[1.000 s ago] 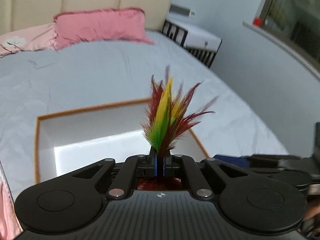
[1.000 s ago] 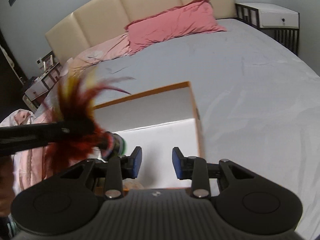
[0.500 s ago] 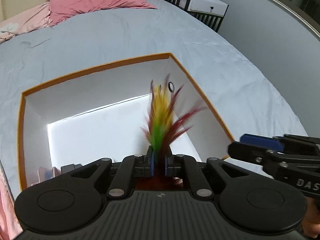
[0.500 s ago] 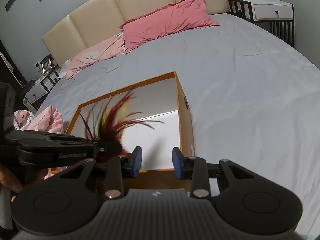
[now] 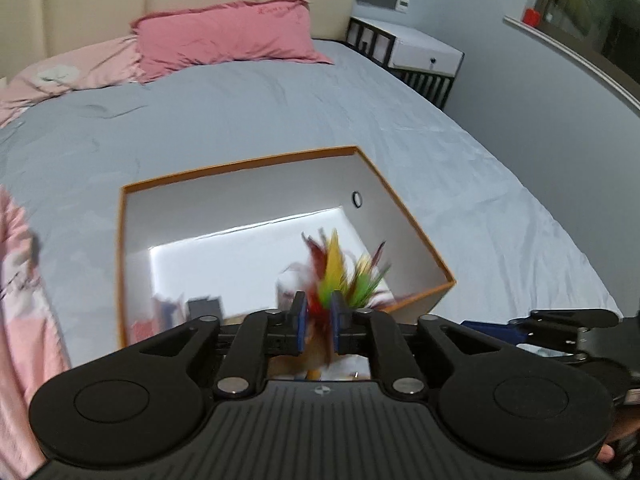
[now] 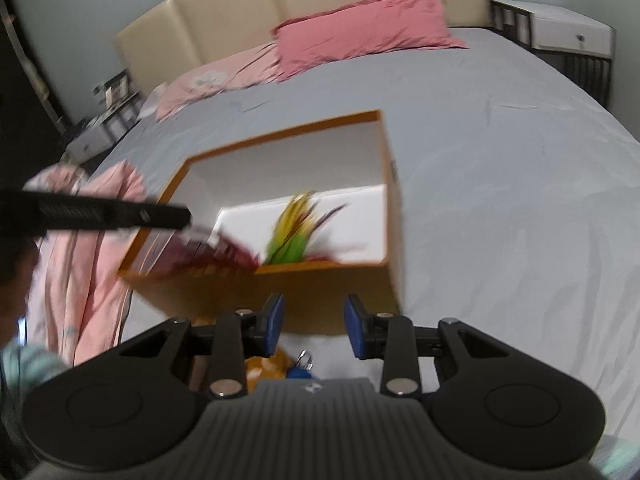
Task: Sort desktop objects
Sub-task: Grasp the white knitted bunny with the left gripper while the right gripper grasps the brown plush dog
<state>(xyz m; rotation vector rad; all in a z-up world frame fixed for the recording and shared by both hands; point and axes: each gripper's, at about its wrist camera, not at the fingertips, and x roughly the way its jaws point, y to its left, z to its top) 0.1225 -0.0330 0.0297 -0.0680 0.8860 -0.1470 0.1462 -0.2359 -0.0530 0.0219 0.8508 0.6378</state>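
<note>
Left hand-held gripper [image 5: 318, 322]: jaws opening, blue pads apart, with the blurred feathers between them; whether the pads touch the feathers cannot be told. Positioned over the near edge of the box.

Feathered shuttlecock [image 5: 344, 276]: red, yellow and green plumes, blurred, rising just beyond the left pads and leaning into the near right corner of the box. In the right wrist view the same plumes [image 6: 294, 232] stand above the box's near wall, with the left gripper's black body reaching in from the left.

Right hand-held gripper [image 6: 314, 326]: jaws apart, nothing between the blue pads. Held just short of the box's near outer wall; below it, on the bed, lie a small blue item with a metal ring [image 6: 301, 368] and something orange [image 6: 266, 368], both partly hidden.

Box [image 5: 240, 166]: open-topped, orange outside and on the rim, white inside, resting on the bed. Small blurred objects [image 5: 180, 308] lie in its near left corner.

Bed [image 5: 240, 112]: grey sheet, lightly creased. Pink pillow [image 5: 228, 36] at the cream headboard; pale pink cloth [image 6: 92, 248] to the left of the box.
</note>
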